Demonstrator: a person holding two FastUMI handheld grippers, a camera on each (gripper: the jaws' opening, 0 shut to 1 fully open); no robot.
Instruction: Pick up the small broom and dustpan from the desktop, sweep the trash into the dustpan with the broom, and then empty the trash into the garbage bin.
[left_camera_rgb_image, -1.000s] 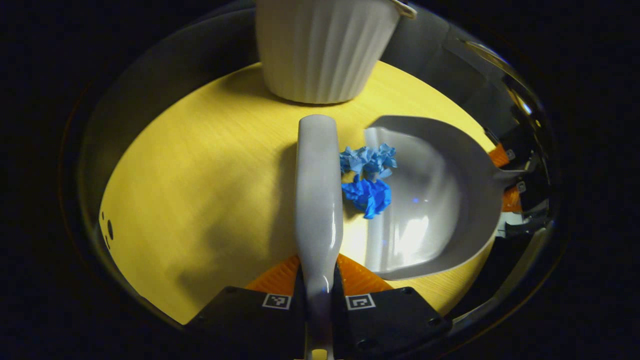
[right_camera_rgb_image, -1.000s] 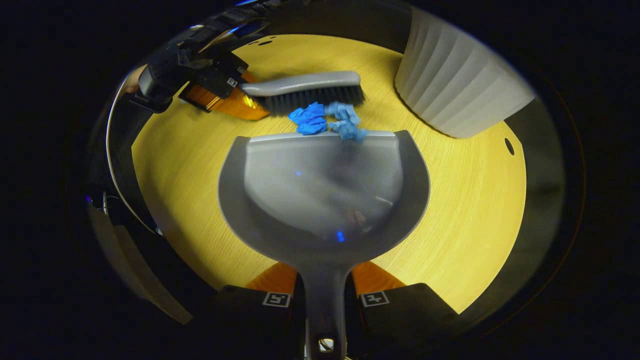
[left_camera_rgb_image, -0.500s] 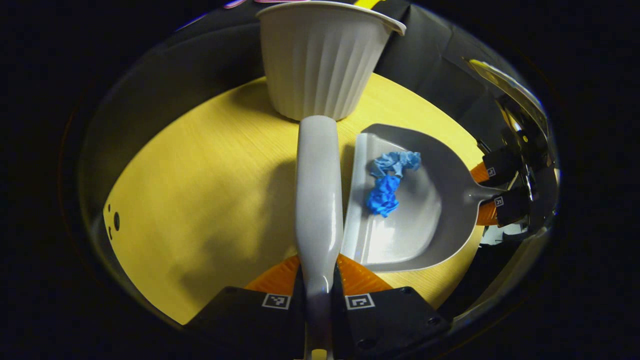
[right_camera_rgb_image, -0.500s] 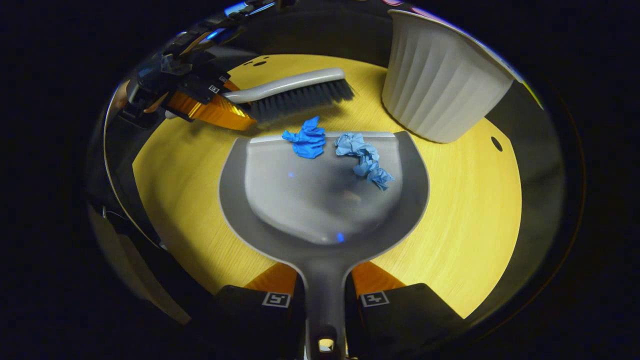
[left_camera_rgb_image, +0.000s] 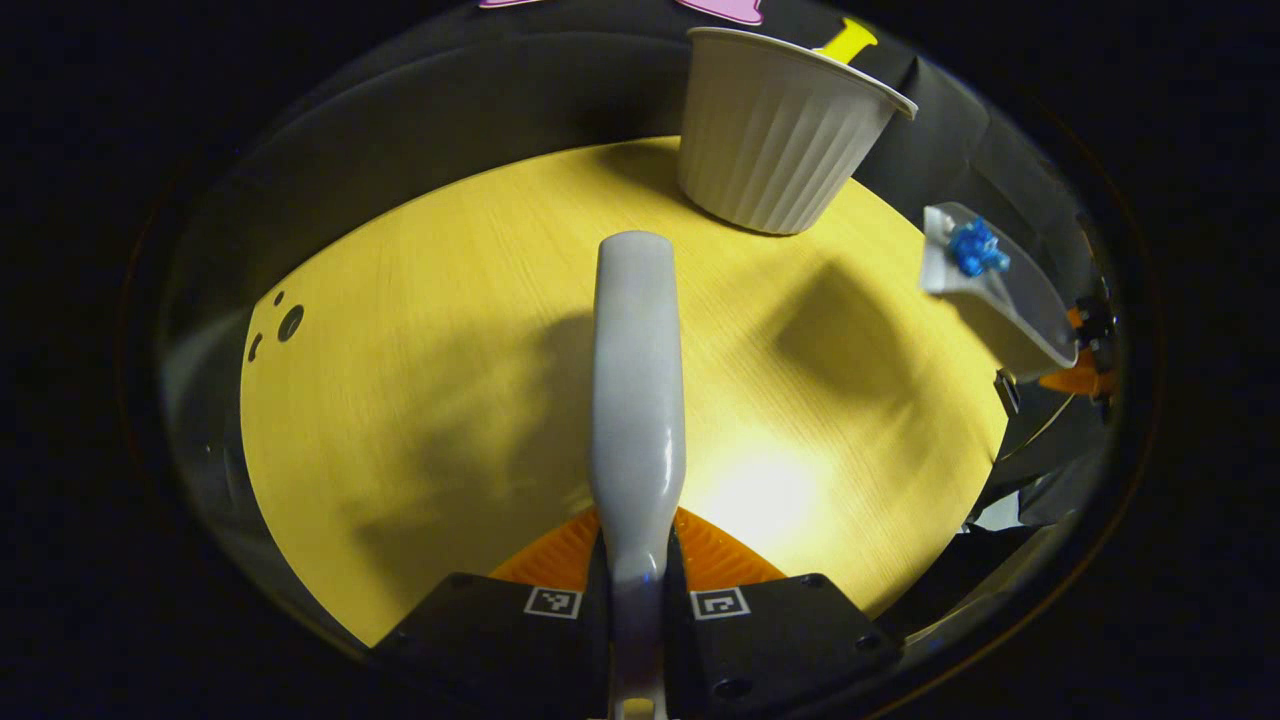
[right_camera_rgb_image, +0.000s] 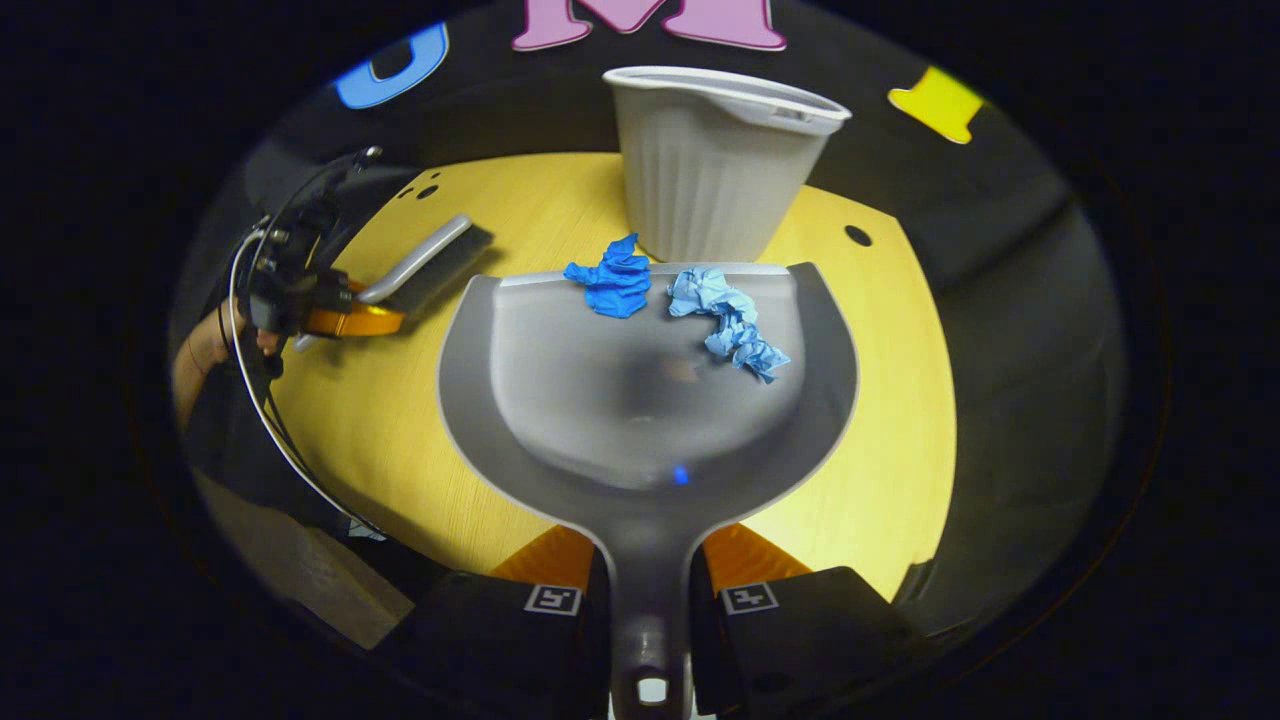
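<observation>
My left gripper (left_camera_rgb_image: 636, 592) is shut on the handle of the pale grey broom (left_camera_rgb_image: 636, 400), which points straight ahead over the yellow table (left_camera_rgb_image: 420, 380). Off to the right, the grey dustpan (left_camera_rgb_image: 1000, 310) hangs in the air with blue trash (left_camera_rgb_image: 975, 248) in it. In the right gripper view, my right gripper (right_camera_rgb_image: 648, 592) is shut on the dustpan's handle. The dustpan (right_camera_rgb_image: 640, 420) holds a dark blue paper wad (right_camera_rgb_image: 612, 282) and a light blue wad (right_camera_rgb_image: 735, 322) near its front lip. The white ribbed bin (right_camera_rgb_image: 715, 165) stands just beyond that lip. The broom (right_camera_rgb_image: 425, 265) and left gripper (right_camera_rgb_image: 345, 318) are at the left.
The bin (left_camera_rgb_image: 780, 140) sits upright near the table's far edge. Small holes mark the tabletop (left_camera_rgb_image: 290, 322) (right_camera_rgb_image: 857, 236). A hand (right_camera_rgb_image: 200, 350) holds the left gripper, with cables beside it. The dustpan's shadow lies on the table (left_camera_rgb_image: 840, 330).
The dustpan has risen off the table with both paper wads inside and now faces the bin. The broom has drawn back to the left, away from the dustpan.
</observation>
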